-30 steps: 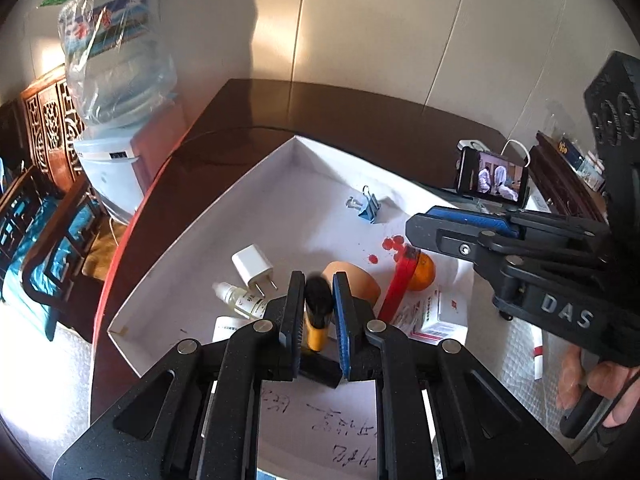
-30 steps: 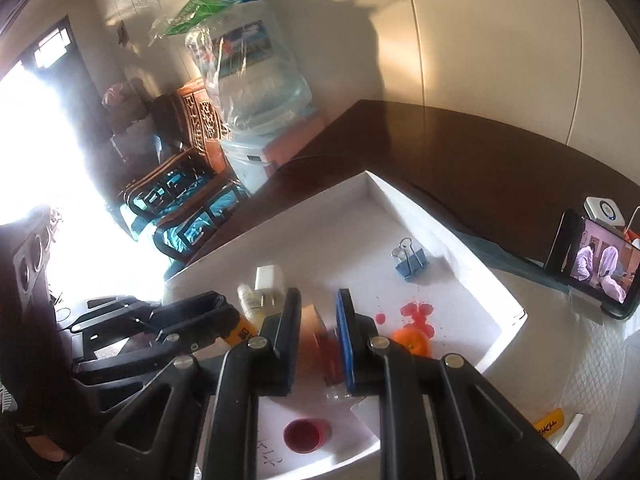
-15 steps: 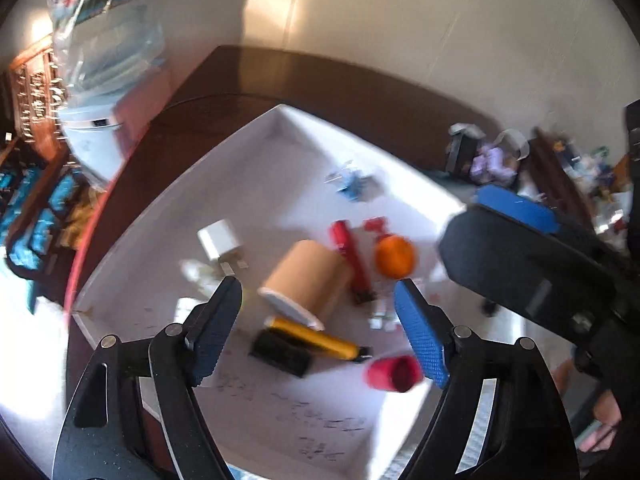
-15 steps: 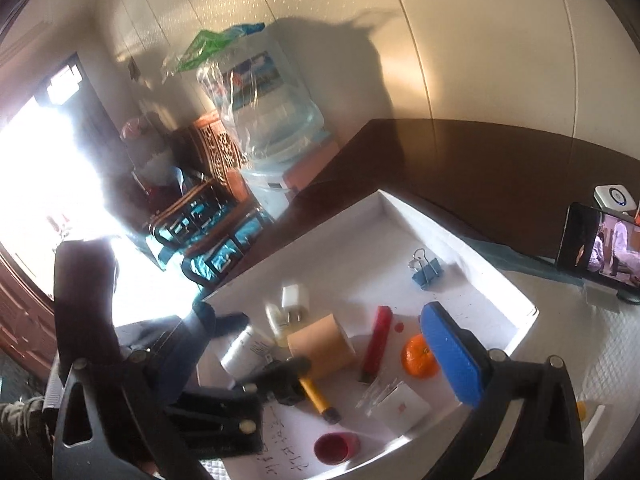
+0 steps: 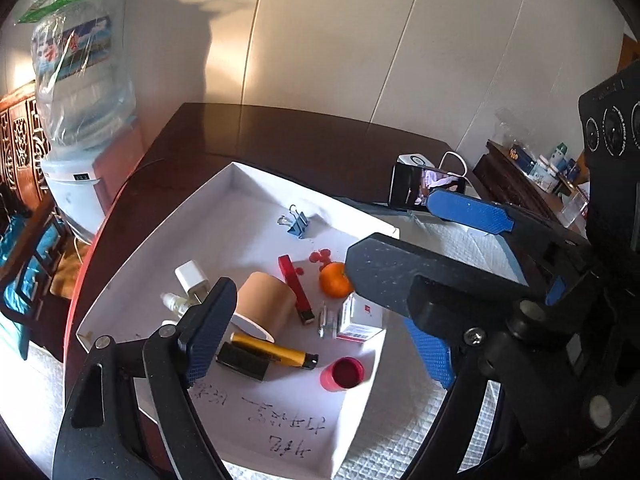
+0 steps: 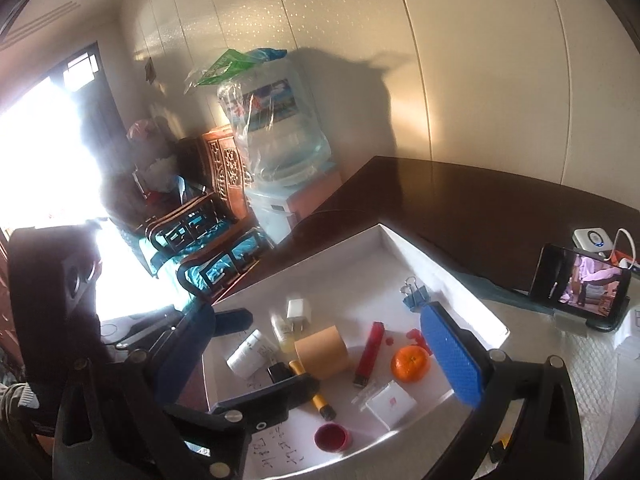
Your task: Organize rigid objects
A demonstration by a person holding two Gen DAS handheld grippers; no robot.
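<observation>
Both grippers spread wide, empty; makeup brush (image 5: 267, 354) lies flat in tray (image 5: 168, 236) (bristle end left).

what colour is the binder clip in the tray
Blue, with silver wire handles; the binder clip shows best in the left wrist view.

Glossy dark wood table (image 5: 304, 140), matt white paper tray (image 5: 256, 184), quilted cloth mat (image 5: 472, 248)

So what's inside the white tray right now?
The white tray holds a tape roll, orange, red stick, binder clip, charger, brush, red cap and small box. The left gripper covers part of its near left.
</observation>
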